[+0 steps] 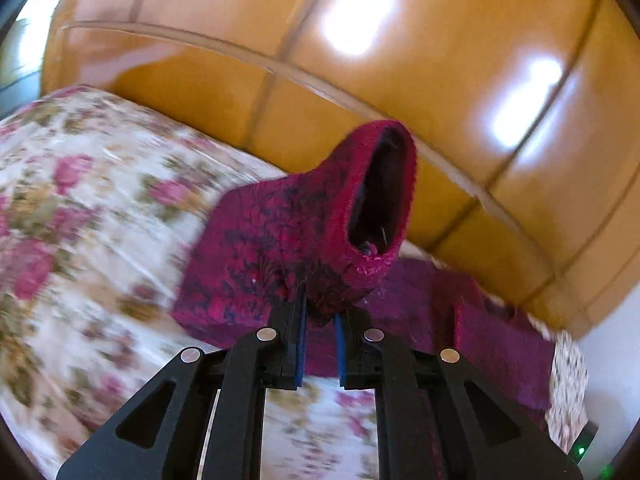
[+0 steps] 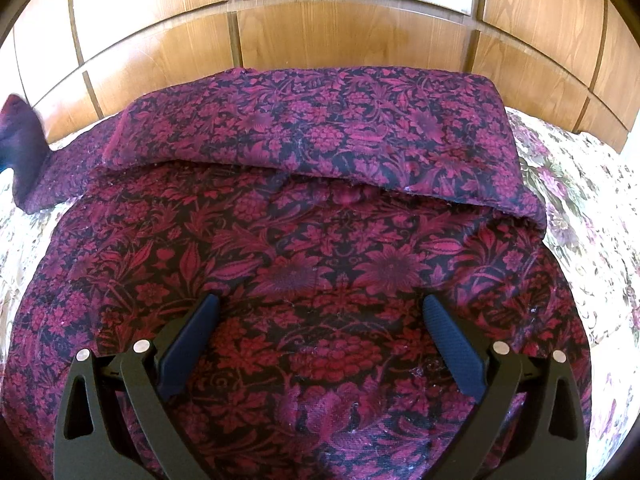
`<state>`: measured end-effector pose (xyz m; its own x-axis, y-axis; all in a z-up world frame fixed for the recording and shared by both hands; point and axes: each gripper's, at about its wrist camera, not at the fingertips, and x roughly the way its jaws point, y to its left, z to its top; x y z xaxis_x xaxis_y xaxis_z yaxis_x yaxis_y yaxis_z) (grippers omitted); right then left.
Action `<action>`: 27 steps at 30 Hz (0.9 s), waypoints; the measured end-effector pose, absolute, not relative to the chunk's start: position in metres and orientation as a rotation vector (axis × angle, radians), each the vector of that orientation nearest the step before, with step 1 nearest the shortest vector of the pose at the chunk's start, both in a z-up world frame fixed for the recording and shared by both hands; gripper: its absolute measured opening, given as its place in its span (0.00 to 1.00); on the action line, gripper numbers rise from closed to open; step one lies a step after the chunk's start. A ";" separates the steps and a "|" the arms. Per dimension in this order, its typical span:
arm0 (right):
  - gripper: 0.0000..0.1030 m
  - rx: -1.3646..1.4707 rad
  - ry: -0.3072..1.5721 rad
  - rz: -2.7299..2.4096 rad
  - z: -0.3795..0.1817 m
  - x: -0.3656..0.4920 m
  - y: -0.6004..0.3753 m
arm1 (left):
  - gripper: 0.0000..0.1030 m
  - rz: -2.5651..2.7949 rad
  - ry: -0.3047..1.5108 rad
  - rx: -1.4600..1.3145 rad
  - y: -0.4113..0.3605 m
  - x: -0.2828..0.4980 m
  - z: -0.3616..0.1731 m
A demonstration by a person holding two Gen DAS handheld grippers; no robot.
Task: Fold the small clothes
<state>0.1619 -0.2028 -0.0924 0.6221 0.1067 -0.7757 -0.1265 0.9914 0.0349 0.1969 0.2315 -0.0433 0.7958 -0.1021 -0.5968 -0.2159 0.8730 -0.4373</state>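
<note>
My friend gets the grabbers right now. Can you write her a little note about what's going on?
Left gripper: shut on the sleeve of the magenta-and-black floral knit top, lifted off the floral bedspread, cuff opening facing the wooden headboard.
Right gripper: open, empty, above the top's body.
Done: one sleeve lies folded across the far part of the top, near the headboard.
Left: probably lay the held sleeve over the body, then fold the body.
</note>
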 end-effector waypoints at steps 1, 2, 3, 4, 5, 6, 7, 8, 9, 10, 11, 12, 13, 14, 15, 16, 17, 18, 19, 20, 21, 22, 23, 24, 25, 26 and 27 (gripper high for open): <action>0.98 -0.024 0.889 0.134 -0.093 0.162 -0.203 | 0.10 0.050 0.670 -0.508 0.222 0.202 -0.047; 0.98 -0.023 0.889 0.134 -0.093 0.162 -0.203 | 0.10 0.036 0.689 -0.495 0.209 0.206 -0.051; 0.98 -0.023 0.889 0.134 -0.092 0.162 -0.203 | 0.10 0.029 0.702 -0.484 0.199 0.208 -0.054; 0.98 -0.023 0.889 0.134 -0.092 0.162 -0.203 | 0.10 0.024 0.715 -0.472 0.190 0.212 -0.058; 0.98 -0.023 0.889 0.134 -0.093 0.162 -0.202 | 0.12 0.020 0.731 -0.456 0.180 0.217 -0.062; 0.98 -0.024 0.889 0.133 -0.092 0.162 -0.203 | 0.13 0.022 0.744 -0.442 0.172 0.220 -0.064; 0.98 -0.023 0.888 0.133 -0.092 0.162 -0.203 | 0.21 0.026 0.759 -0.428 0.167 0.223 -0.068; 0.98 -0.022 0.888 0.133 -0.092 0.162 -0.203 | 0.32 0.026 0.776 -0.423 0.164 0.230 -0.071; 0.98 -0.022 0.888 0.133 -0.092 0.162 -0.203 | 0.38 0.021 0.780 -0.430 0.162 0.230 -0.072; 0.98 -0.022 0.887 0.133 -0.092 0.162 -0.203 | 0.44 0.012 0.781 -0.442 0.161 0.229 -0.072; 0.98 -0.020 0.887 0.134 -0.092 0.162 -0.203 | 0.54 0.006 0.779 -0.454 0.161 0.227 -0.071; 0.98 -0.019 0.886 0.134 -0.092 0.161 -0.203 | 0.62 -0.001 0.775 -0.462 0.160 0.224 -0.068; 0.98 -0.018 0.886 0.134 -0.092 0.161 -0.203 | 0.71 -0.008 0.764 -0.480 0.161 0.218 -0.066; 0.98 -0.017 0.885 0.135 -0.092 0.161 -0.203 | 0.71 -0.010 0.757 -0.493 0.160 0.213 -0.063; 0.98 -0.016 0.885 0.135 -0.092 0.161 -0.203 | 0.71 -0.009 0.755 -0.499 0.158 0.209 -0.063; 0.98 -0.016 0.885 0.135 -0.092 0.161 -0.203 | 0.71 -0.001 0.748 -0.507 0.157 0.199 -0.061; 0.98 -0.017 0.885 0.134 -0.092 0.161 -0.204 | 0.71 -0.001 0.745 -0.512 0.154 0.191 -0.060; 0.98 -0.016 0.885 0.134 -0.092 0.161 -0.203 | 0.71 -0.006 0.744 -0.523 0.151 0.182 -0.060; 0.98 -0.015 0.884 0.134 -0.091 0.160 -0.204 | 0.71 -0.026 0.750 -0.554 0.147 0.168 -0.064; 0.98 -0.013 0.884 0.135 -0.091 0.160 -0.203 | 0.71 -0.048 0.768 -0.575 0.139 0.161 -0.067; 0.98 -0.013 0.885 0.135 -0.091 0.160 -0.204 | 0.71 -0.076 0.787 -0.594 0.133 0.153 -0.073; 0.98 -0.013 0.885 0.135 -0.091 0.160 -0.204 | 0.70 -0.099 0.807 -0.615 0.125 0.143 -0.082; 0.98 -0.012 0.885 0.135 -0.091 0.161 -0.204 | 0.69 -0.111 0.819 -0.624 0.119 0.138 -0.088; 0.98 -0.011 0.887 0.135 -0.090 0.161 -0.203 | 0.68 -0.138 0.840 -0.632 0.110 0.133 -0.097; 0.98 -0.010 0.888 0.136 -0.090 0.162 -0.204 | 0.66 -0.146 0.850 -0.627 0.103 0.130 -0.104; 0.98 -0.009 0.888 0.136 -0.090 0.161 -0.204 | 0.66 -0.124 0.843 -0.605 0.099 0.128 -0.107; 0.98 -0.007 0.892 0.139 -0.089 0.162 -0.204 | 0.66 -0.111 0.832 -0.582 0.096 0.127 -0.109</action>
<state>0.1619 -0.2038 -0.0895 0.6191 0.1179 -0.7764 -0.1239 0.9909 0.0517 0.1265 0.0956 -0.1093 0.6774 -0.3143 -0.6650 -0.1292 0.8392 -0.5283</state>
